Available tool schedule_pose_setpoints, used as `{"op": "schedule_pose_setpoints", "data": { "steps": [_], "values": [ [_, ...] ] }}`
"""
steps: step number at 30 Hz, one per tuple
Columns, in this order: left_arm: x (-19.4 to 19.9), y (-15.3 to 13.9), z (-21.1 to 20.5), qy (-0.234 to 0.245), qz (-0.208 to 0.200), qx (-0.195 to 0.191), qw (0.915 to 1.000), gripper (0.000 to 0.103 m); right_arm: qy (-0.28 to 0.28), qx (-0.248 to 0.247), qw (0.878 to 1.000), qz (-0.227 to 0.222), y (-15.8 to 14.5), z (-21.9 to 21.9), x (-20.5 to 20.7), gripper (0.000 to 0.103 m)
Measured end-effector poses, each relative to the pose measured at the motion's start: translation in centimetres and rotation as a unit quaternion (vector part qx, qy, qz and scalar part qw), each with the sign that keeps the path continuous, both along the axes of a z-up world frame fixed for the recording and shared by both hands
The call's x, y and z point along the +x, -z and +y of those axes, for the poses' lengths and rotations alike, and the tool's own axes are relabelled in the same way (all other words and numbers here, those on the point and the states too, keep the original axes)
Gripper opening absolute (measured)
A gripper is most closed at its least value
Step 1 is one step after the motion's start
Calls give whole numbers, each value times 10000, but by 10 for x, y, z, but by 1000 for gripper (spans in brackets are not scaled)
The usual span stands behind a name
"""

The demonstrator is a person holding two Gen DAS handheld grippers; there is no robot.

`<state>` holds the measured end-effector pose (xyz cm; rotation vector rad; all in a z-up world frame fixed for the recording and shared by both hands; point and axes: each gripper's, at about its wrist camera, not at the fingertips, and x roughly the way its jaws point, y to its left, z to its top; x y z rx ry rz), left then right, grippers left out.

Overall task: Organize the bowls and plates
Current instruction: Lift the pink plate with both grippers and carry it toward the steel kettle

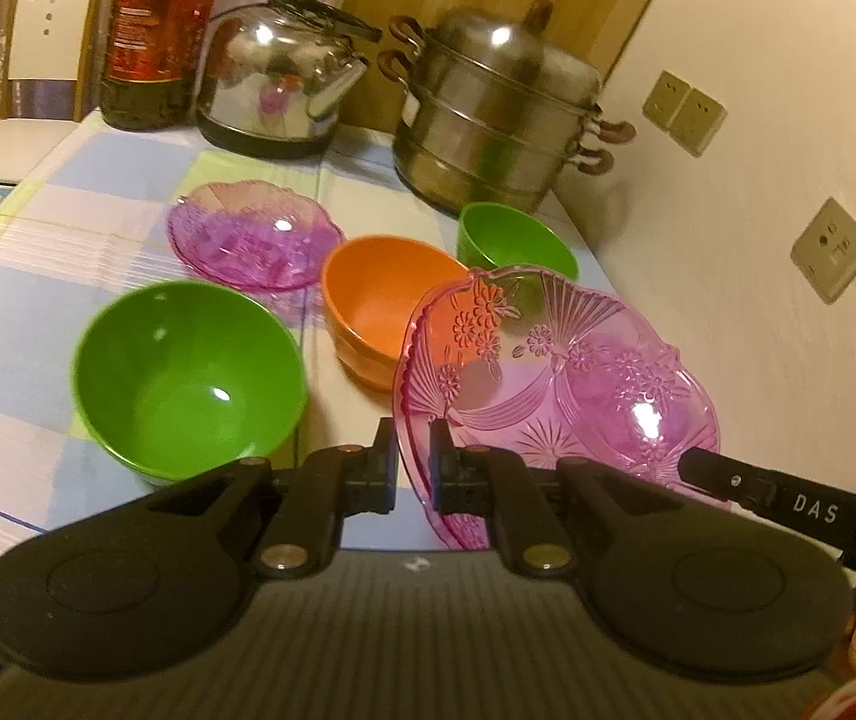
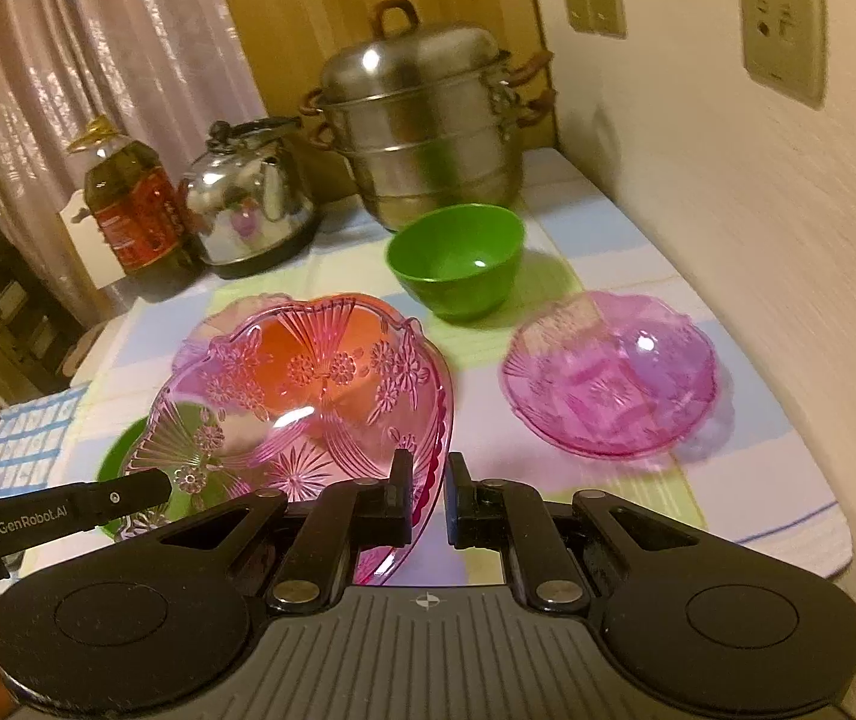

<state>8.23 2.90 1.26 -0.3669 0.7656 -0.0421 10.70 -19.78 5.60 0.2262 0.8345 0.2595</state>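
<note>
With both tongs, left (image 1: 413, 468) and right (image 2: 428, 492), clamped on opposite rims of the raised pink plate (image 1: 554, 372), the carrying step is underway; next it must nest onto the pink plate (image 2: 608, 372) at two o'clock.

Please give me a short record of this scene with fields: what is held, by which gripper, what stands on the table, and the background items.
held: pink plate, lifted and tilted
left gripper: shut on the plate's rim
right gripper: shut on the opposite rim
plates on table: one far left, one by the wall
bowls on table: near green bowl, orange bowl, far green bowl
background: steamer pot, kettle, oil bottle
surface: checked tablecloth
</note>
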Motion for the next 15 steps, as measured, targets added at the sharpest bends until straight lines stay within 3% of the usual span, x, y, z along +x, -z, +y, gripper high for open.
{"op": "schedule_pose_setpoints", "data": {
  "steps": [15],
  "values": [
    [8,-19,59,-505,-149,11,9986,9,-520,46,9985,-145,-14,59,30,10]
  ]
}}
